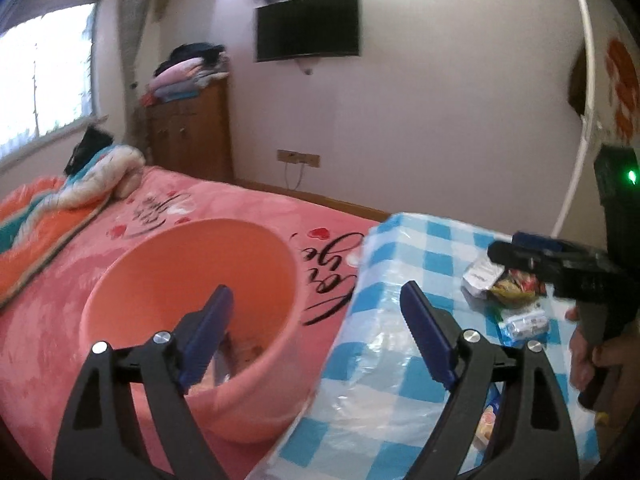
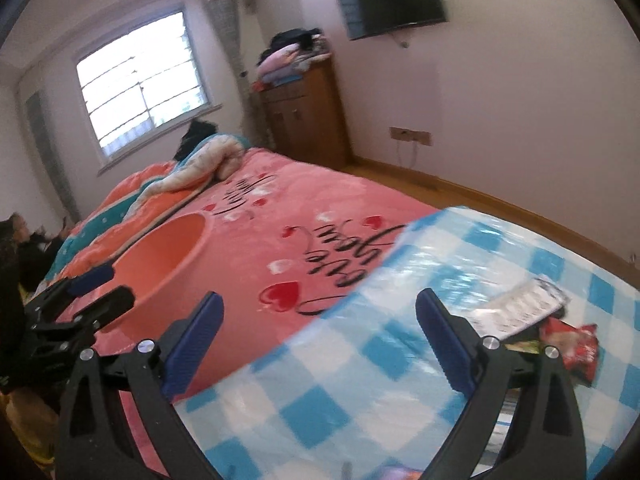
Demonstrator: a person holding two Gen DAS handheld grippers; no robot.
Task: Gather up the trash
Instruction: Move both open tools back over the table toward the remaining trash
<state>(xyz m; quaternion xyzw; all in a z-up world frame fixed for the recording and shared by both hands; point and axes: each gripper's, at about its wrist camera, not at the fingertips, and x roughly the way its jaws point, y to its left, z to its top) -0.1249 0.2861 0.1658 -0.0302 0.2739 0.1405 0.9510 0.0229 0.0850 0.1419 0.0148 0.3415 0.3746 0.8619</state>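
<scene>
The left tongs [image 1: 316, 320] pointed downward, jaws spread wide and empty, one finger over the round pink plastic bucket [image 1: 132, 280] on the pink bed [image 1: 60, 340], the other over the blue-and-white checked bench [image 1: 384, 376]. Scraps lay blurred in the bucket's bottom. The right tongs [image 2: 320, 332] hung released over the bench edge. Crumpled wrappers [image 1: 508, 288], red, yellow and silver, lay on the bench.

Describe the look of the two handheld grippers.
Both the left gripper and right gripper have black, cut-out linkage arms with silver pivot bolts and flat dark-blue ribbed finger pads. The right one's black body shows a green light.
</scene>
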